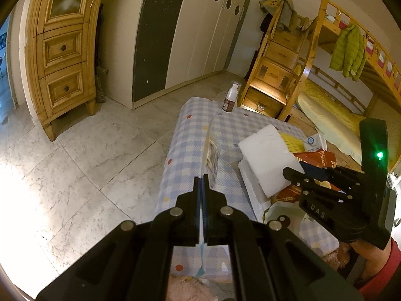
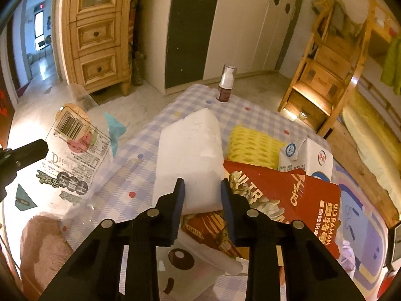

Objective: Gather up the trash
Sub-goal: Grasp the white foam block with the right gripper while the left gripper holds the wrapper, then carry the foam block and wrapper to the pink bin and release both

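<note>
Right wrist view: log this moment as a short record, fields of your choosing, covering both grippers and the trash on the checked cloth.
surface: checked cloth
left gripper: shut on a clear printed plastic bag
right gripper: jaws either side of the white foam block; contact unclear
beside block: yellow foam net, white carton, red Ultraman box
far edge: spray bottle, upright

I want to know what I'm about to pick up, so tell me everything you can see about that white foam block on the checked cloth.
The white foam block looks like chunky expanded foam with a grainy surface, rounded corners and a small chip on its right edge. It lies tilted, propped on a red carton and flatter white foam pieces, over the checked cloth. A yellow foam net lies behind it. The right gripper straddles its near end; whether the jaws press it is unclear.
</note>
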Demonstrator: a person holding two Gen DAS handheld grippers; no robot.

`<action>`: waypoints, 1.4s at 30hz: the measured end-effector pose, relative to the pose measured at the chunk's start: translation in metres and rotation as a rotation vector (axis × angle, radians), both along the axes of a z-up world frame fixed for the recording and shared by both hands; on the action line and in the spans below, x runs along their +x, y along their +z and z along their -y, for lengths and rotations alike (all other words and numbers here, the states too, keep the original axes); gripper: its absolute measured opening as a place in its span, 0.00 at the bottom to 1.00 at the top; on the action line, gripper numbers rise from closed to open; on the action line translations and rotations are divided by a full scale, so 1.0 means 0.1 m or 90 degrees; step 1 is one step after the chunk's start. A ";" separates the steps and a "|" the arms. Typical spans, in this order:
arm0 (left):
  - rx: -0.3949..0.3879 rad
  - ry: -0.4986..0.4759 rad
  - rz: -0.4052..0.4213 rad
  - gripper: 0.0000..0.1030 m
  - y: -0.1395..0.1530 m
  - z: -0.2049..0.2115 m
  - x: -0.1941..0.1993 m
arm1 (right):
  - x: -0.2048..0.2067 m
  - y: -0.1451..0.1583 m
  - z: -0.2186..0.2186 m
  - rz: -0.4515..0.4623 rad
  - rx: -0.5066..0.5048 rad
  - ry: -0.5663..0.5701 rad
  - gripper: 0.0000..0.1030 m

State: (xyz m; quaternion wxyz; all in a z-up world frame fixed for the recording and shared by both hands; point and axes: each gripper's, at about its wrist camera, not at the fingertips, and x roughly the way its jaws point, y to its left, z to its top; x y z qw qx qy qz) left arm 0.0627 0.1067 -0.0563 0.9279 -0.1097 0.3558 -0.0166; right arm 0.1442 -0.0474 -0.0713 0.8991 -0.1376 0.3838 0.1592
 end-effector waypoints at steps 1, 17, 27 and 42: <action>0.000 0.001 0.000 0.00 0.00 0.00 0.00 | -0.01 0.02 0.01 0.000 0.005 0.000 0.26; 0.038 -0.034 0.087 0.00 0.62 0.30 -0.24 | -0.52 0.95 0.54 0.120 0.124 -0.004 0.26; 0.026 -0.155 0.121 0.00 0.79 1.05 -0.36 | -0.84 1.05 1.67 0.162 0.145 -0.162 0.27; 0.104 -0.429 0.092 0.00 0.44 3.17 -0.12 | -1.16 0.44 3.41 0.122 0.128 -0.448 0.28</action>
